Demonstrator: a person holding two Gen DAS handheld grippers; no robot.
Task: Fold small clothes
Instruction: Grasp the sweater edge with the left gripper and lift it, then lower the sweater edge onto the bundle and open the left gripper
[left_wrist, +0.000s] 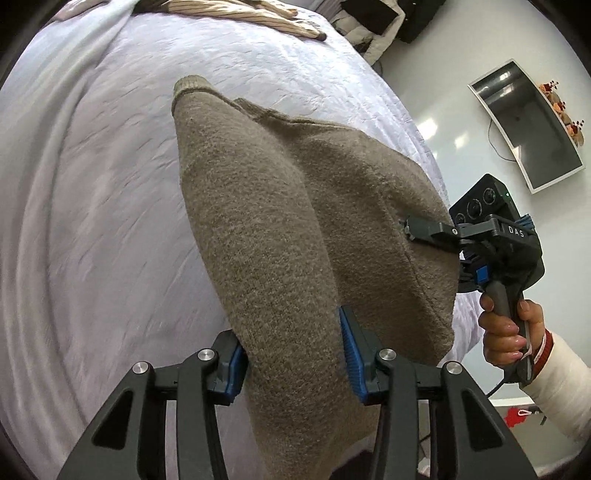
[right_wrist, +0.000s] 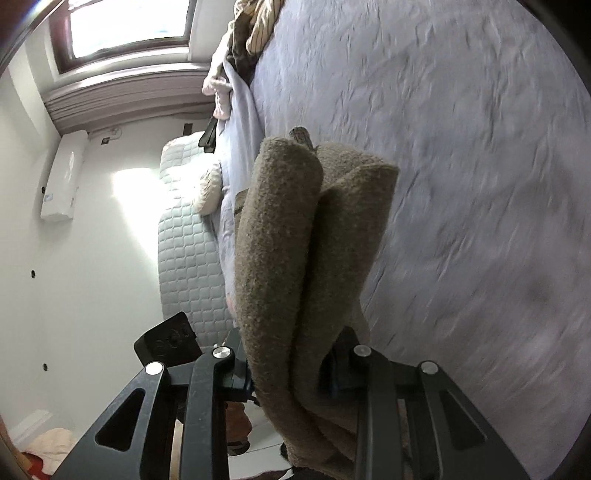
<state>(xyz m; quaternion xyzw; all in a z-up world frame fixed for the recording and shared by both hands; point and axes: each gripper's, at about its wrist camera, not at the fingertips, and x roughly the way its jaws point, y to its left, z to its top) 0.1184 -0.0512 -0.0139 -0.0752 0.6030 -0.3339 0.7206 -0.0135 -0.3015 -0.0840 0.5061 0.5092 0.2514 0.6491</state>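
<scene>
A brown knit sweater (left_wrist: 295, 229) hangs above the lavender bed cover (left_wrist: 92, 203), held by both grippers. My left gripper (left_wrist: 293, 354) is shut on a thick fold of it, blue pads pressed to each side. My right gripper (left_wrist: 410, 230) shows in the left wrist view, shut on the sweater's right edge. In the right wrist view the right gripper (right_wrist: 291, 369) is shut on the sweater (right_wrist: 295, 240), which stands up in two folded layers. A ribbed cuff (left_wrist: 192, 85) points away over the bed.
A pile of striped clothes (left_wrist: 240, 14) lies at the bed's far end. A wall mirror (left_wrist: 528, 125) hangs to the right. A quilted headboard (right_wrist: 184, 229), a pillow (right_wrist: 210, 188) and a window (right_wrist: 129, 26) are at the left in the right wrist view.
</scene>
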